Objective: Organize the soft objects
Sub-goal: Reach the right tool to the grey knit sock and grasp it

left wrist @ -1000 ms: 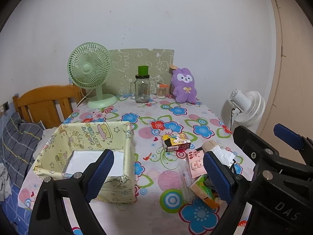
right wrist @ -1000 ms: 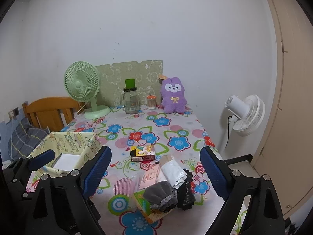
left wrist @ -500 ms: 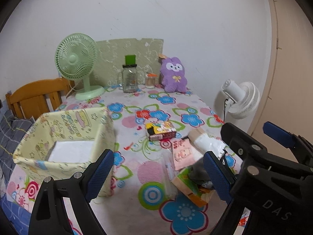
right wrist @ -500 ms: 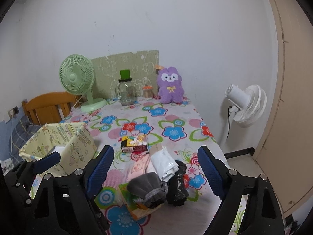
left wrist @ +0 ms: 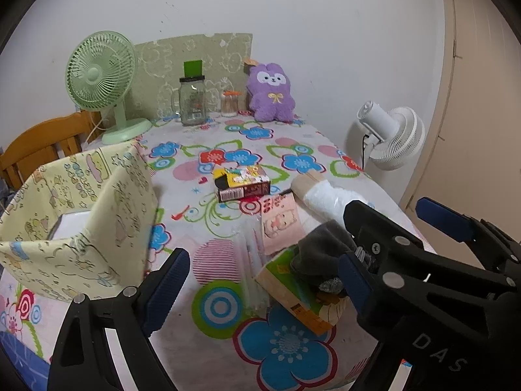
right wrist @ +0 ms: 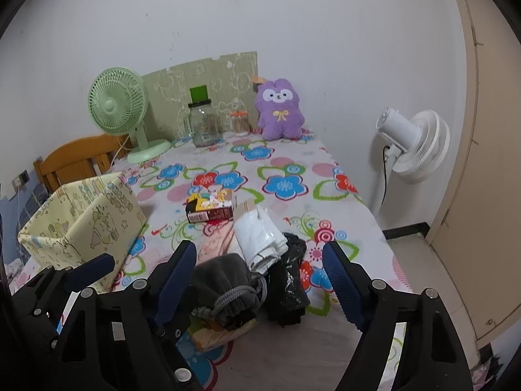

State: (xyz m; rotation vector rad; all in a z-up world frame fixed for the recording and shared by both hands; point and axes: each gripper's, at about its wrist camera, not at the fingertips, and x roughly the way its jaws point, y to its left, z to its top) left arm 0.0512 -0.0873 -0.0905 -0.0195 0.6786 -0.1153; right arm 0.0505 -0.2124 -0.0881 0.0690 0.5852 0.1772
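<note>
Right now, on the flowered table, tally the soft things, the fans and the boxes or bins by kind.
Soft things: 4 (purple plush, grey pouch, white bundle, black bundle)
Fans: 1 (green fan)
Boxes or bins: 2 (yellow fabric bin, small carton)
Total: 7

The surface [left wrist: 228,352] wears a white cloth printed with blue, red and pink flowers and green loops. At left the fabric box [left wrist: 107,202] is pale yellow with cartoon prints. Upper middle — a purple plush rabbit [left wrist: 272,96] with a yellow bow, and a mint-green fan [left wrist: 101,71]. Lower right lies a dark grey pouch [left wrist: 320,251] — beside it a white bundle [right wrist: 257,238] and a black one [right wrist: 288,280].
</note>
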